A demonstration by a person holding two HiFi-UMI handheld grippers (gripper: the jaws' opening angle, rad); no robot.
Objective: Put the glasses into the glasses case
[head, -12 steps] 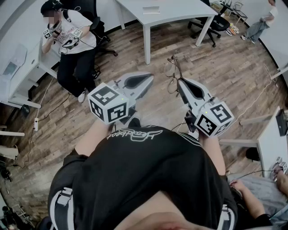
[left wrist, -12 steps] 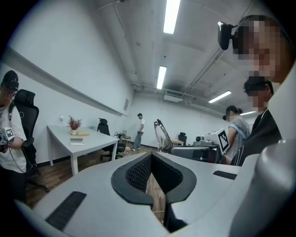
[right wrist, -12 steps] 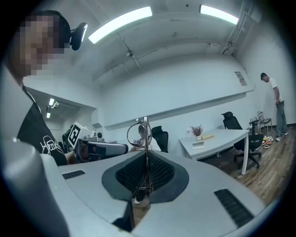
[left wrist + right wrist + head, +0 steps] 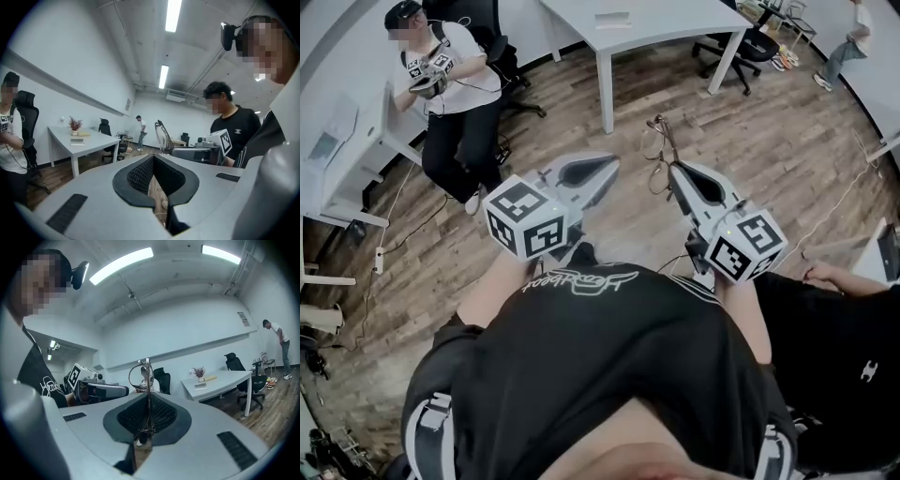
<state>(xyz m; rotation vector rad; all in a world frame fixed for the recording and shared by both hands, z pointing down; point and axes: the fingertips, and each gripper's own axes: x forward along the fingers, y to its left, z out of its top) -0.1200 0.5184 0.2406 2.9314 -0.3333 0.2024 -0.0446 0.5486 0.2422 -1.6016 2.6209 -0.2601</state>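
Fingers of right gripper point(image 4: 673, 171) clamp glasses point(image 4: 148, 380) aloft, left gripper point(image 4: 614, 161) closed on nothing; carry step, case unseen, so next move calls for locating it.

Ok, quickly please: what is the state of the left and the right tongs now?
Left tongs: closed, with nothing between them.
Right tongs: closed on the glasses.
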